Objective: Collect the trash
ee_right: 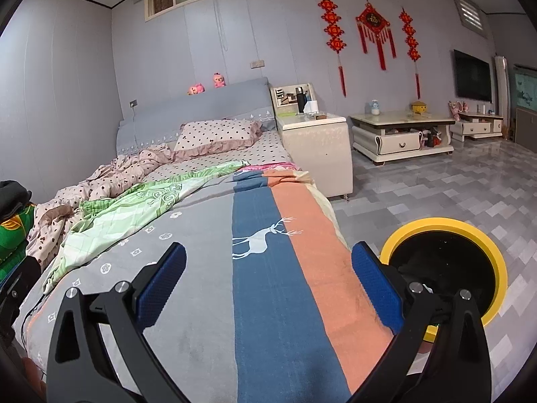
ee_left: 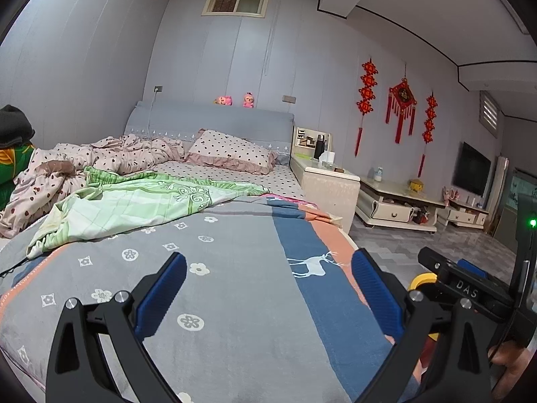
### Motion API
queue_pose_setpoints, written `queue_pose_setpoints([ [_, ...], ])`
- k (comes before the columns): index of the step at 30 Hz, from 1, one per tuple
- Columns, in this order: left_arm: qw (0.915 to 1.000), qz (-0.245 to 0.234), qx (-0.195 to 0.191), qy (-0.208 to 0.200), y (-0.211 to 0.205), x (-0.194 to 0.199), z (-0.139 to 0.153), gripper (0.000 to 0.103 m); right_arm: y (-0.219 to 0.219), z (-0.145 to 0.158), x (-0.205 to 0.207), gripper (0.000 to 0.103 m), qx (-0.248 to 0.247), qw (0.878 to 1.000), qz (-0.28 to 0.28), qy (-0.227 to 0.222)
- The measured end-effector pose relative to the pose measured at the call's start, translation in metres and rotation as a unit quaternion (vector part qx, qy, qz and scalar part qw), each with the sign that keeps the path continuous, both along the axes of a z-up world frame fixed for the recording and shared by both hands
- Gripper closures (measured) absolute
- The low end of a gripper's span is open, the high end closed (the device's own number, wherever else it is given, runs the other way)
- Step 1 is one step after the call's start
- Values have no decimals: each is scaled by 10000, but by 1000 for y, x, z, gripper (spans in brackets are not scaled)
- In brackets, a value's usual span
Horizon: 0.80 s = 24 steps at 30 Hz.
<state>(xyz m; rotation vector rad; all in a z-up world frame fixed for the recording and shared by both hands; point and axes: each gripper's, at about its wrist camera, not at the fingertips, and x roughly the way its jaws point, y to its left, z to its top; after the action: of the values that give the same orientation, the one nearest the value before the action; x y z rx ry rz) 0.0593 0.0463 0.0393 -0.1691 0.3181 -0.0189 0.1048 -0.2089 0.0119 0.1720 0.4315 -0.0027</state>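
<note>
Yellow-rimmed bin (ee_right: 446,268): round, black inside, standing on the grey tiled floor (ee_right: 436,181) just beside the foot corner of the bed (ee_right: 201,235). In the right wrist view it lies to the right of the right gripper (ee_right: 268,278), close behind its right finger; only a sliver of the yellow rim shows in the left wrist view. The right hand is judged the nearer of the two to it.

Right gripper: jaws spread wide, nothing between the blue pads (ee_right: 161,282), aimed along the bed over the blue and orange stripes of the blanket (ee_right: 261,302).

Left gripper (ee_left: 268,285): jaws likewise wide apart and empty, held over the grey flowered part of the same blanket, further toward the middle of the bed. The other tool's body appears at its right edge.

Trash: no loose piece can be made out on the bed or floor in either view; what lies in the bin is too dark to tell.

Judgement: any next pick would call for a search first, since both tools face the bedding and none of it reads as litter; a drop would go to the right, low and near.
</note>
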Motion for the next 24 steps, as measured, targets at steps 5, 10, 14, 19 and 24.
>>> queue_pose_setpoints([
  [5, 10000, -8, -29, -12, 1, -1, 1, 8, 0, 1, -2, 8, 5, 10000, -12, -9],
  [10, 10000, -33, -47, -20, 2, -2, 4, 8, 1, 2, -5, 8, 15, 10000, 3, -6],
  [14, 10000, -34, -50, -19, 2, -3, 5, 8, 2, 2, -5, 8, 20, 10000, 2, 11],
  [19, 10000, -43, -63, -8, 1, -4, 5, 8, 3, 3, -3, 8, 36, 10000, 5, 31],
  [24, 10000, -45, -59, 0, -1, -4, 5, 8, 4, 2, -2, 8, 44, 10000, -1, 40],
])
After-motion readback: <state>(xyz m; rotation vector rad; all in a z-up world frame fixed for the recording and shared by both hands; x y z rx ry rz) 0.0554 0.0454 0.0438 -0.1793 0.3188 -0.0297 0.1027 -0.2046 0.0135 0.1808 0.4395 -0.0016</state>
